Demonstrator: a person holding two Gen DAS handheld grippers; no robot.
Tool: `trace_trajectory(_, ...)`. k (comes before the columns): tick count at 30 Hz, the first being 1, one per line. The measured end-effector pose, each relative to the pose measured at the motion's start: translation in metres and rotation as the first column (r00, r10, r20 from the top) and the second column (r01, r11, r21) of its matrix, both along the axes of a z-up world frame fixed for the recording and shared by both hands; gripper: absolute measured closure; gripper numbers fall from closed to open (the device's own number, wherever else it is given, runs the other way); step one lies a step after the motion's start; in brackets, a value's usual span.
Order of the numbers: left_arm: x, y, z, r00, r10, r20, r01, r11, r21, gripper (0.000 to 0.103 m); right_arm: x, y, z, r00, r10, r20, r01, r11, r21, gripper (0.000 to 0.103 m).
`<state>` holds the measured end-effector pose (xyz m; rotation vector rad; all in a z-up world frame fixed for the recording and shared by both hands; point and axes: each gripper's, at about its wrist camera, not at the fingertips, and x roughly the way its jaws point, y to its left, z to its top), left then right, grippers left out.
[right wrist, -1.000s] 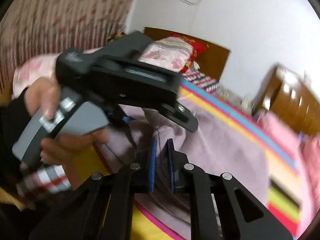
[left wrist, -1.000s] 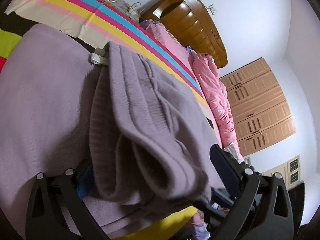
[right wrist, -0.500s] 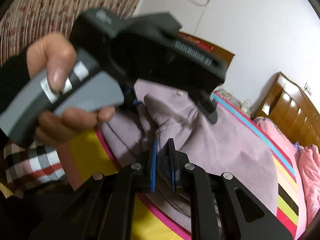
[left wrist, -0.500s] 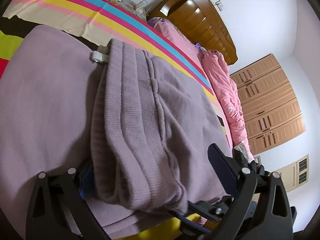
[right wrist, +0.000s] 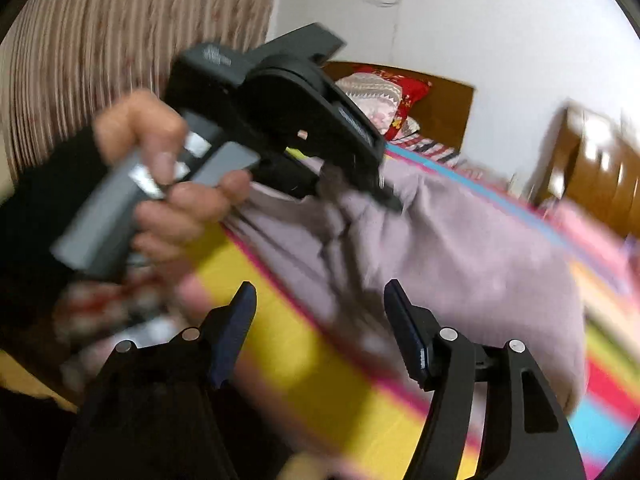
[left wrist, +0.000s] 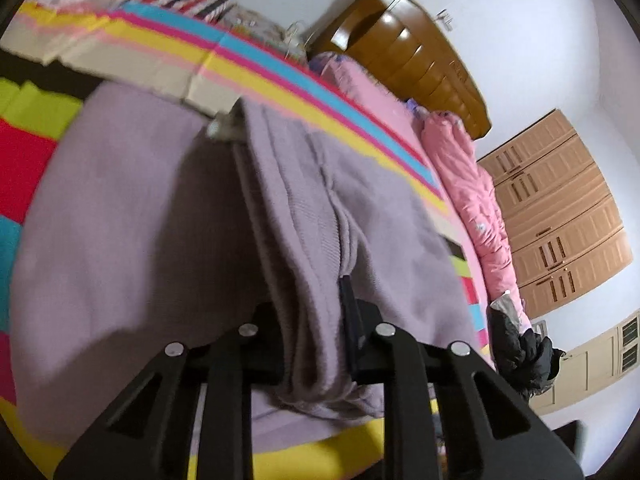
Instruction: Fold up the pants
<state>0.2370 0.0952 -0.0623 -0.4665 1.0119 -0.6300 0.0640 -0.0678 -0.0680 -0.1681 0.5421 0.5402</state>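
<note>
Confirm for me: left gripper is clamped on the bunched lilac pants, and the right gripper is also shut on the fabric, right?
Not quite. The left gripper is clamped on the bunched lilac pants, but the right gripper is open: the right wrist view shows its fingers spread wide with no fabric between them, only the striped bedspread below.

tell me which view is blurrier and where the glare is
Right wrist view: heavy motion blur smears the striped bedspread, the hand and the pants. Left wrist view: mostly sharp, soft only on the pants at left; glare streaks the wooden headboard; fisheye bends the wardrobe.
</note>
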Motion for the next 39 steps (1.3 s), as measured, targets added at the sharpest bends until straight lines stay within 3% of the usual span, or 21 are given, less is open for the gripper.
trace_trajectory(2, -0.001, -0.002, 0.016, 1.000, -0.002, 0.025, 0.003, 1.000, -0.026, 0.083, -0.013, -0.033, -0.004, 0.995, -0.054, -0.081, 0.066, 0.985, 0.159, 0.037)
trace_trajectory(4, 0.000, -0.005, 0.030, 0.999, -0.005, 0.046, 0.006, 0.999, -0.039, 0.083, -0.021, -0.069, -0.013, 0.975, -0.154, -0.160, 0.195, 0.937, 0.288, 0.036)
trace_trajectory(5, 0.000, -0.006, 0.037, 0.998, -0.004, 0.056, 0.007, 0.999, -0.040, 0.083, -0.025, -0.083, -0.015, 0.958, -0.235, -0.165, 0.276, 0.913, 0.301, 0.036)
trace_trajectory(6, 0.001, -0.008, 0.041, 0.998, -0.005, 0.059, 0.007, 0.999, -0.039, 0.083, -0.029, -0.094, -0.016, 0.933, -0.328, -0.149, 0.358, 0.891, 0.280, 0.036)
trace_trajectory(8, 0.003, -0.012, 0.047, 0.998, -0.004, 0.060, 0.006, 1.000, -0.027, 0.083, -0.033, -0.111, -0.015, 0.833, -0.542, -0.107, 0.553, 0.813, 0.181, 0.034)
trace_trajectory(9, 0.004, -0.012, 0.047, 0.998, -0.002, 0.056, 0.004, 1.000, -0.024, 0.083, -0.037, -0.113, -0.016, 0.801, -0.590, -0.100, 0.598, 0.788, 0.147, 0.030)
trace_trajectory(10, 0.005, -0.012, 0.047, 0.999, -0.001, 0.051, 0.002, 1.000, -0.024, 0.084, -0.034, -0.115, -0.017, 0.794, -0.598, -0.111, 0.608, 0.785, 0.121, 0.026)
trace_trajectory(15, 0.004, -0.012, 0.055, 0.999, 0.005, 0.048, -0.002, 0.998, -0.058, 0.084, -0.007, -0.101, -0.031, 0.794, -0.605, -0.062, 0.605, 0.796, -0.025, 0.026)
trace_trajectory(19, 0.012, -0.013, 0.081, 0.997, -0.043, 0.066, 0.050, 0.994, -0.102, 0.084, 0.003, -0.082, -0.039, 0.763, -0.642, 0.067, 0.644, 0.748, -0.159, 0.026)
trace_trajectory(22, 0.008, 0.004, 0.119, 0.988, -0.061, 0.139, 0.074, 0.993, -0.090, 0.085, 0.005, -0.068, -0.039, 0.768, -0.627, 0.132, 0.639, 0.734, -0.229, 0.026)
trace_trajectory(24, -0.002, 0.036, 0.129, 0.982, -0.020, 0.187, 0.033, 0.997, -0.068, 0.085, 0.004, -0.067, -0.043, 0.770, -0.616, 0.165, 0.637, 0.729, -0.251, 0.022)
trace_trajectory(26, -0.006, 0.071, 0.097, 0.989, 0.046, 0.143, -0.043, 0.999, -0.029, 0.084, -0.001, -0.062, -0.044, 0.775, -0.602, 0.195, 0.632, 0.729, -0.264, 0.021)
trace_trajectory(28, 0.002, 0.104, 0.018, 0.988, 0.148, -0.037, -0.148, 0.989, -0.007, 0.084, 0.003, -0.062, -0.046, 0.773, -0.600, 0.205, 0.634, 0.724, -0.271, 0.018)
trace_trajectory(29, 0.003, 0.111, -0.006, 0.982, 0.166, -0.084, -0.167, 0.986, -0.003, 0.084, 0.004, -0.065, -0.046, 0.779, -0.599, 0.186, 0.627, 0.737, -0.254, 0.018)
trace_trajectory(30, 0.002, 0.118, -0.026, 0.978, 0.183, -0.100, -0.189, 0.980, -0.062, 0.083, 0.007, -0.068, -0.046, 0.782, -0.597, 0.178, 0.622, 0.742, -0.249, 0.017)
trace_trajectory(31, -0.001, 0.125, -0.030, 0.978, 0.187, -0.097, -0.199, 0.970, -0.137, 0.083, 0.007, -0.067, -0.046, 0.785, -0.592, 0.185, 0.620, 0.741, -0.260, 0.017)
trace_trajectory(32, -0.005, 0.126, -0.026, 0.977, 0.197, -0.079, -0.208, 0.966, -0.156, 0.084, 0.004, -0.064, -0.043, 0.787, -0.586, 0.192, 0.617, 0.739, -0.272, 0.017)
trace_trajectory(34, -0.009, 0.119, -0.019, 0.976, 0.213, -0.034, -0.215, 0.969, -0.117, 0.083, 0.005, -0.062, -0.042, 0.789, -0.581, 0.197, 0.614, 0.735, -0.288, 0.017)
trace_trajectory(37, -0.013, 0.114, -0.012, 0.974, 0.226, -0.030, -0.228, 0.968, -0.104, 0.084, 0.009, -0.061, -0.038, 0.787, -0.588, 0.187, 0.616, 0.732, -0.292, 0.017)
trace_trajectory(39, -0.018, 0.106, 0.008, 0.977, 0.212, 0.024, -0.209, 0.975, -0.074, 0.084, 0.009, -0.058, -0.035, 0.788, -0.585, 0.193, 0.615, 0.724, -0.312, 0.017)
